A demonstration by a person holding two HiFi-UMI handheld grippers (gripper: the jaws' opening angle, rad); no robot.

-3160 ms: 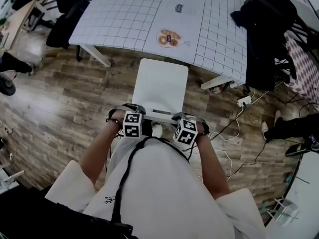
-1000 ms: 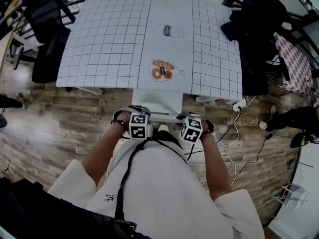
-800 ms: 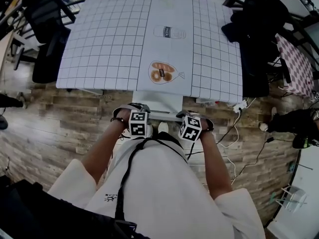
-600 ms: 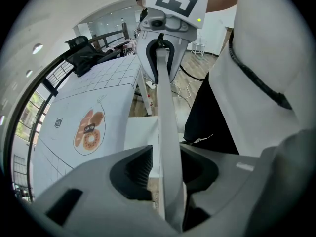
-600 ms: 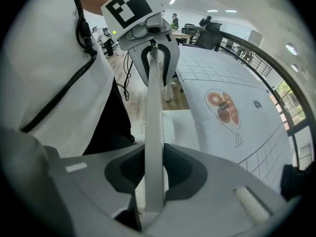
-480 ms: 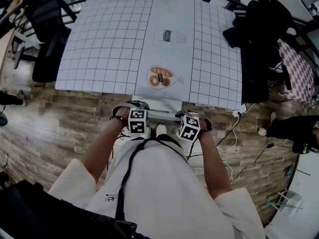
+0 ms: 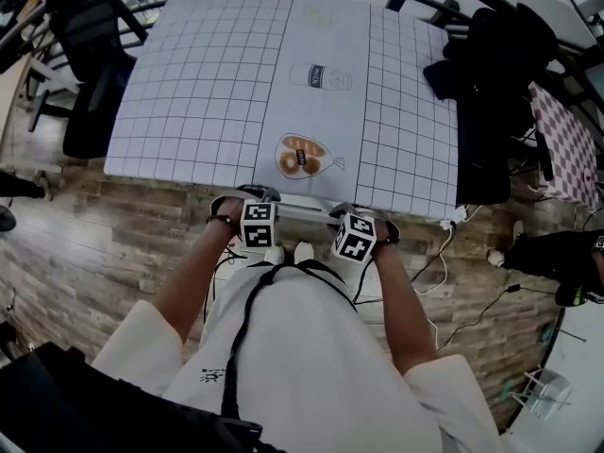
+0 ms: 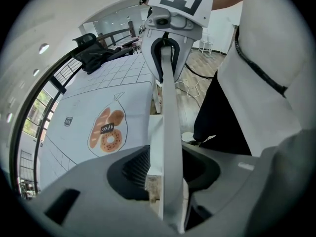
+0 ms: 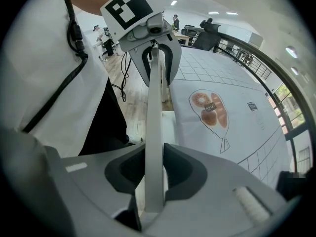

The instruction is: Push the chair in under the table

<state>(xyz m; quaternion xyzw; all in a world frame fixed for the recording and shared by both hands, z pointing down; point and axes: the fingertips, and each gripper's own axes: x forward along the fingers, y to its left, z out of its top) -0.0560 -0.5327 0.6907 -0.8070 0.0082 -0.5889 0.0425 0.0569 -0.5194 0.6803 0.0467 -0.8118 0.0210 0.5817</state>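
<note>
Left gripper: jaws opening, with the chair backrest between them and a gap showing beside one pad. Right gripper: clamped on the top edge of the same backrest. The seat is tucked under the table; only the backrest top shows, at the near table edge. Farther on the gridded tabletop lie a bread drawing, then a bottle drawing.

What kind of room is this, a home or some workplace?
Most likely an office or lab workspace: a large gridded table printed with pictures, a black office chair beside it, and loose cables trailing over the wood floor.
</note>
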